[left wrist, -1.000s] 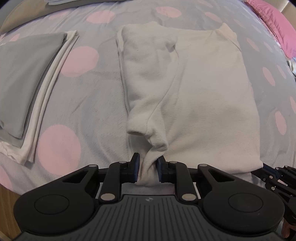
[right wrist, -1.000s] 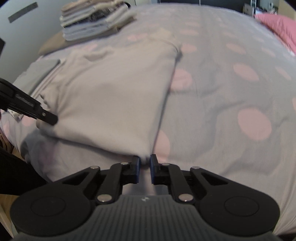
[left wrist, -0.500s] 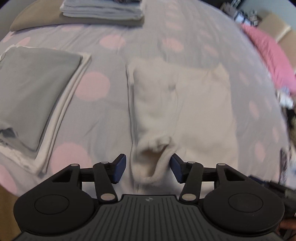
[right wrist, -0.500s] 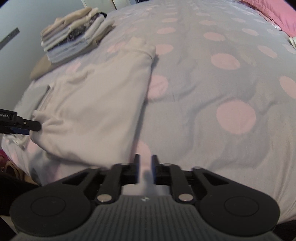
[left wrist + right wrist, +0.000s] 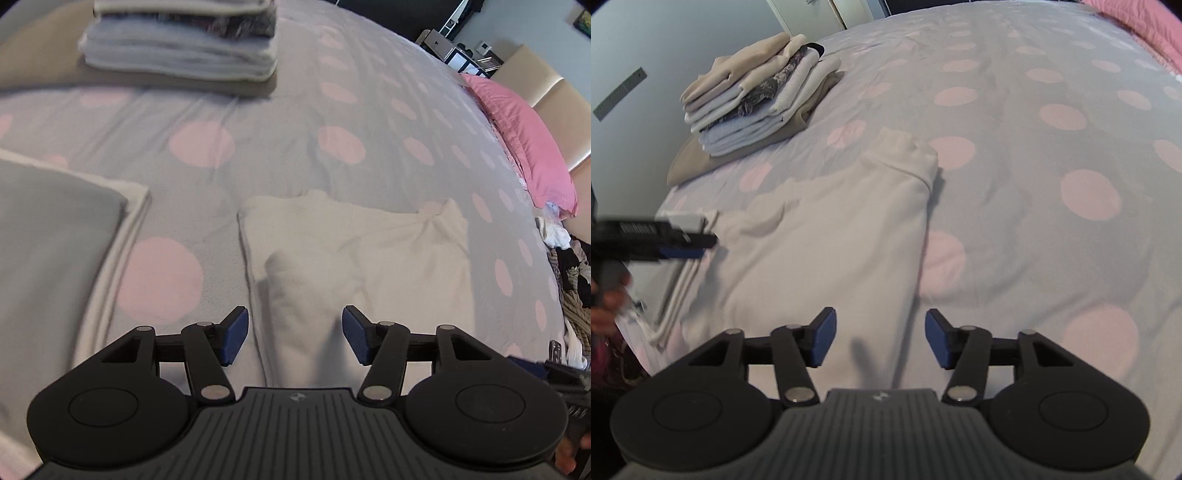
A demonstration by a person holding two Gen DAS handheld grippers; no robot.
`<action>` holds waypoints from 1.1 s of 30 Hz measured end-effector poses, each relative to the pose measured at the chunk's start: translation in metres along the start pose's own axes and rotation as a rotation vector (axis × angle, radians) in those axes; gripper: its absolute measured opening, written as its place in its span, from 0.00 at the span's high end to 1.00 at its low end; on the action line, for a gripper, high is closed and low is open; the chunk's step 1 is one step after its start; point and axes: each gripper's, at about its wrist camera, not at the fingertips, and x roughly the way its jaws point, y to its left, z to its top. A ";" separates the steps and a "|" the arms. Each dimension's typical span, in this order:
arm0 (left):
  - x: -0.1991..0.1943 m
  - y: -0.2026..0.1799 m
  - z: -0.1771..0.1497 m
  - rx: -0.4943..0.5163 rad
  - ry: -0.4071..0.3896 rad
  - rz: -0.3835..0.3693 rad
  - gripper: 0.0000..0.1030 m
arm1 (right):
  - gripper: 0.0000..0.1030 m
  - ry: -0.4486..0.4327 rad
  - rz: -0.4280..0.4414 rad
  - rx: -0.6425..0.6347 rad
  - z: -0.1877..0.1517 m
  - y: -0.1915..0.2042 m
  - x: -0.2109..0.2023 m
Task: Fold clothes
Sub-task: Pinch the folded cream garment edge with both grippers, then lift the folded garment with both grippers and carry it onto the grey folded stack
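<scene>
Where the cream garment lies, folded flat on the bed, its long axis runs from the near edge away toward the far side, with the ribbed cuffed end pointing far and a sleeve fold laid along its left side. Over its near end the left gripper hangs with its jaws opening, the sleeve fold between the blue pads but untouched by them. At the garment's near right edge the right gripper is likewise opening its jaws, cloth below and between them, not pinched. Left of the garment, just apart from it, sits a folded grey piece on a white one. Farther off at the left stands a stack of folded clothes. At the far right a pink pillow lies on the dotted grey cover, and loose dark and white clothing is heaped at the right edge. Nothing lies on the garment.
</scene>
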 end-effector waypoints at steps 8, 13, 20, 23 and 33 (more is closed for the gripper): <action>0.042 0.023 0.009 -0.047 0.010 -0.100 0.47 | 0.36 0.024 0.023 0.052 0.044 -0.017 0.053; 0.057 0.006 0.014 0.046 0.000 -0.111 0.48 | 0.35 0.057 0.043 0.103 0.061 -0.031 0.086; 0.063 -0.008 0.009 0.124 -0.039 -0.121 0.68 | 0.42 0.039 0.067 0.076 0.064 -0.028 0.104; 0.064 -0.013 0.007 0.131 -0.054 -0.108 0.74 | 0.60 0.024 0.088 0.103 0.064 -0.028 0.108; 0.027 -0.032 0.000 0.175 -0.160 -0.089 0.81 | 0.79 -0.070 0.114 0.090 0.066 -0.016 0.074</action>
